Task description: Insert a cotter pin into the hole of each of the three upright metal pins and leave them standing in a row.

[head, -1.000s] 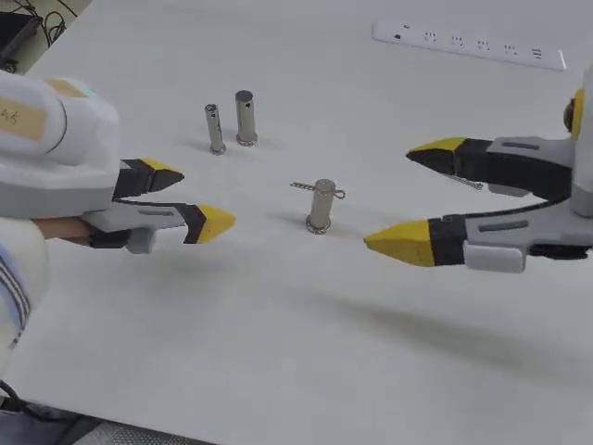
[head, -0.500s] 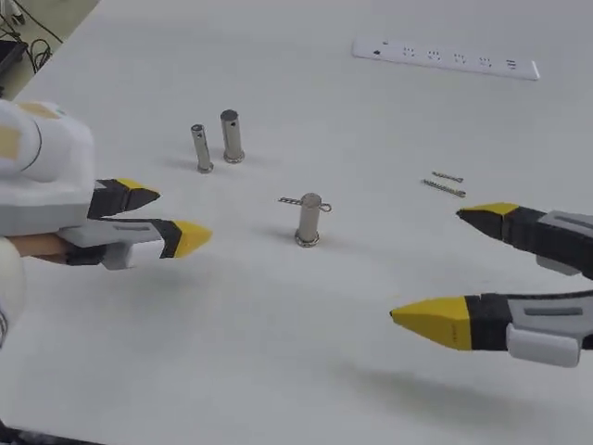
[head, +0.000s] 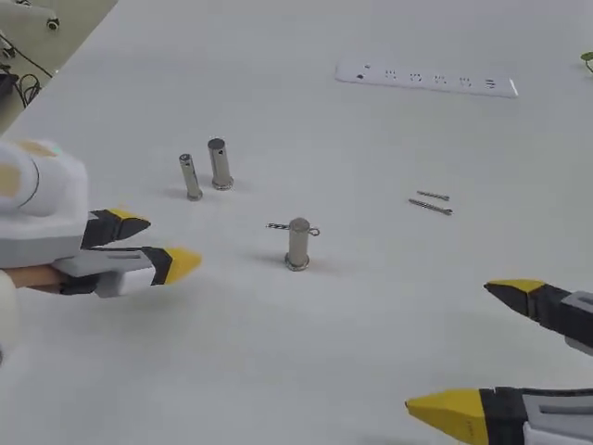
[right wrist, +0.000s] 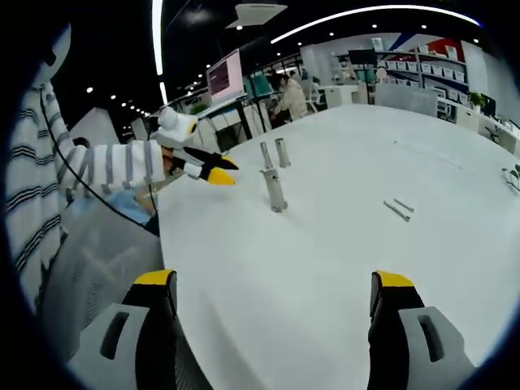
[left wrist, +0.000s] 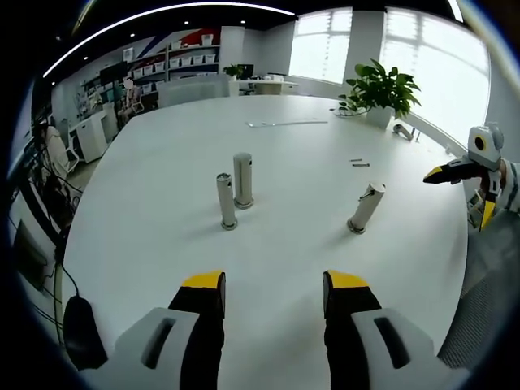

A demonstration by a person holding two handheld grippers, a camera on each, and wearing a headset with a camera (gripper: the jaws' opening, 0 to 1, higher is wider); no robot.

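In the head view, the left gripper [head: 165, 241] hovers over the white table [head: 306, 352] at about nine o'clock. Its two yellow-tipped jaws are apart, with nothing between them. Its own view shows the same gap [left wrist: 275, 282].

Three metal pins stand upright on the table. A slim metal pin [head: 190, 176] and a thicker metal pin [head: 220, 164] stand close together at about eleven o'clock, the thicker one at the slim one's two o'clock. They appear in the left gripper view [left wrist: 226, 201] [left wrist: 242, 180] at about eleven o'clock.

The third pin [head: 297, 244] stands near the middle, apart from the pair at their four o'clock. One cotter pin [head: 278, 226] passes through its head, with the legs pointing to nine o'clock and the loop at three. The right gripper view shows this pin [right wrist: 275, 189] nearest, at twelve o'clock.

Two loose cotter pins [head: 432, 201] lie flat and close together at the third pin's two o'clock. That makes three cotter pins in all.

One power strip [head: 426, 81] lies at the far edge, at about one o'clock.

The right gripper [head: 456, 346] hangs at five o'clock, well clear of the pins. Its jaws are spread wide and hold nothing, as its own view shows [right wrist: 275, 279]. In that view, a striped sleeve [right wrist: 114, 166] leads to the left gripper [right wrist: 213, 171] at ten o'clock.
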